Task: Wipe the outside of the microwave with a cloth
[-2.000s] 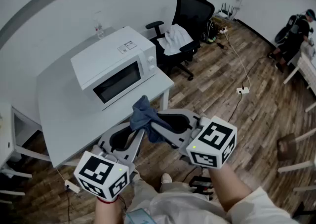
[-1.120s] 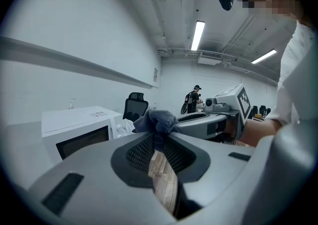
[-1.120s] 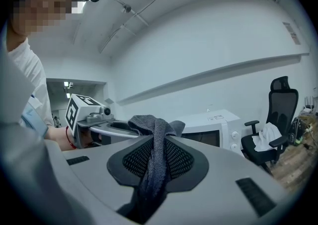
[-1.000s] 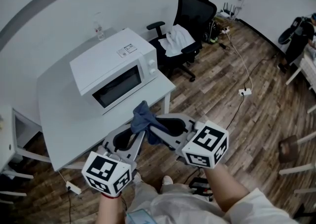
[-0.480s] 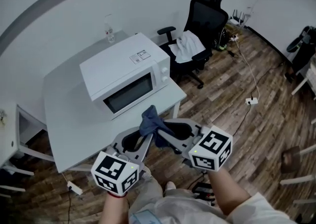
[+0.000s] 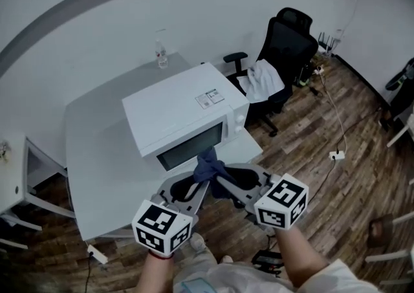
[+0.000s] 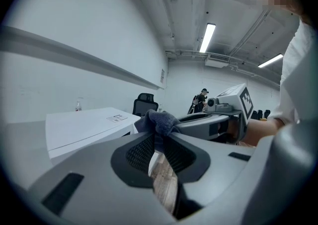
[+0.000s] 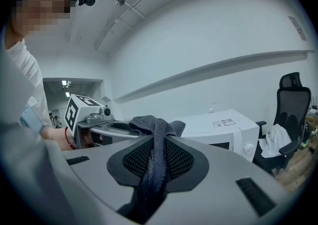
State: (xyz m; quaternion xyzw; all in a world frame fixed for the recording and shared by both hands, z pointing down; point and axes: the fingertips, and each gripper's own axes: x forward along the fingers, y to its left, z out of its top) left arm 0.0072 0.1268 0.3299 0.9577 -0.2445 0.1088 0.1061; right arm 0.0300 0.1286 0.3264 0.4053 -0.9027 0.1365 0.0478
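Just short of the microwave (image 6: 174, 114) door, the cloth (image 6: 208, 163) hangs bunched between the two grippers, clear of the glass as far as the head view shows. The left gripper (image 6: 202, 185) has its jaws closed on one fold at the very tips; the right gripper (image 6: 218, 180) has its jaws pressed together on a longer hank that trails down between them. Judging by this, no wiping has begun: the cloth is fetched and gripped, and the top, door, control side and far sides are all left to do.

For room, the microwave stands towards the front right corner of the worktop (image 6: 97, 156), its door near the front edge, so strokes across the door run close to that edge. To the left of it lies a broad bare stretch, good for reaching that side. The right side is tighter (an office chair (image 6: 288, 39) with a white garment stands close off that corner). Behind, a bottle (image 6: 160, 49) stands near the wall, which I judge leaves little space for the back.
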